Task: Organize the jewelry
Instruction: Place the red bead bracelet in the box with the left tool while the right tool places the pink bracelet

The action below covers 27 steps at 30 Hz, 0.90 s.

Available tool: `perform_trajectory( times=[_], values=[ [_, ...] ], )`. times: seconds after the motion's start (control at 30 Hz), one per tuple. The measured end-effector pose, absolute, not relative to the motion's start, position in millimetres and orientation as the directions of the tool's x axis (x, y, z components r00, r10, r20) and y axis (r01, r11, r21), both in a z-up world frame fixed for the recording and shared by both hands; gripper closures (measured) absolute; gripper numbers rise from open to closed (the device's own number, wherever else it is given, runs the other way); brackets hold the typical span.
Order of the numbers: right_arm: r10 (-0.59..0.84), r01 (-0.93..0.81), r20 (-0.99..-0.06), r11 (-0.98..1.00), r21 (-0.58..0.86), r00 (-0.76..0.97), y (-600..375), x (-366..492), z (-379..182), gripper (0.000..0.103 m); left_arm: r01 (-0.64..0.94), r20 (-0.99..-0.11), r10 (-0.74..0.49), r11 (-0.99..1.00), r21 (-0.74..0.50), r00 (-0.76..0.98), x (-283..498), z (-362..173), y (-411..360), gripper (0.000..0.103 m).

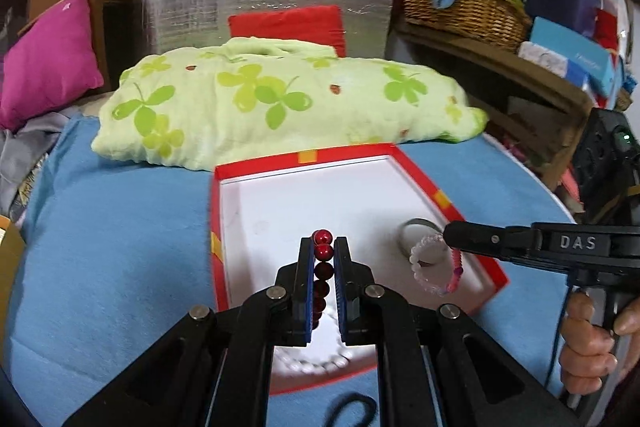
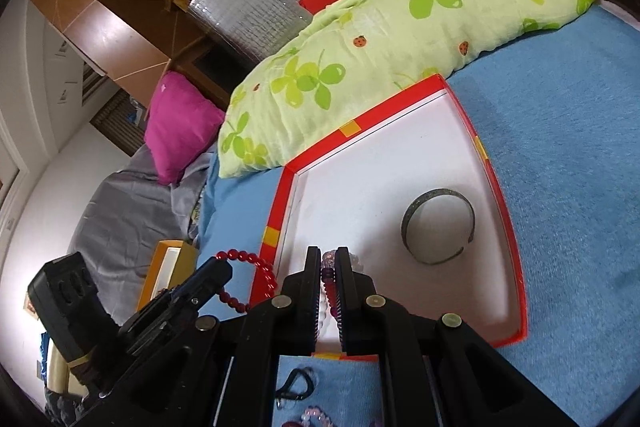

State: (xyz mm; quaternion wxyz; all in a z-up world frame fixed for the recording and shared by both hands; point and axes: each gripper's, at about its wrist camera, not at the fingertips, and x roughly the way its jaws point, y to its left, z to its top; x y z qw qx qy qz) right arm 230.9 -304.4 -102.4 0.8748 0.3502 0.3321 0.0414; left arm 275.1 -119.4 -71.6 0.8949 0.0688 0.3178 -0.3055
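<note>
A red box with a white inside [image 1: 320,195] lies on the blue cloth; it also shows in the right wrist view [image 2: 380,163]. My left gripper [image 1: 323,247] is shut on a red bead bracelet [image 1: 323,251] above the box's near part; the bracelet shows in the right wrist view [image 2: 248,261]. My right gripper [image 2: 329,259] is shut on a pink and clear bead bracelet [image 1: 434,265], hanging above the box's right side. A grey metal bangle [image 2: 438,225] lies inside the box. A white bead bracelet [image 1: 316,363] lies in the box under my left gripper.
A green clover-print pillow [image 1: 280,99] lies behind the box. A black cord [image 2: 296,385] and more beads [image 2: 316,415] lie on the blue cloth [image 2: 560,147] near the box's front. An orange box [image 2: 168,275] stands at the left. A wicker basket [image 1: 460,3] stands on a shelf at right.
</note>
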Motion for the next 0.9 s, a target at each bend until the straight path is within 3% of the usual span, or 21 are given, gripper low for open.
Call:
perform_trajectory(
  times=[0.9],
  values=[
    [0.319, 0.215, -0.563, 0.695, 0.686, 0.762, -314, 303, -128, 0.095, 0.501, -0.687, -0.344, 0.865, 0.034, 0.64, 335, -106, -148, 0.093]
  ],
)
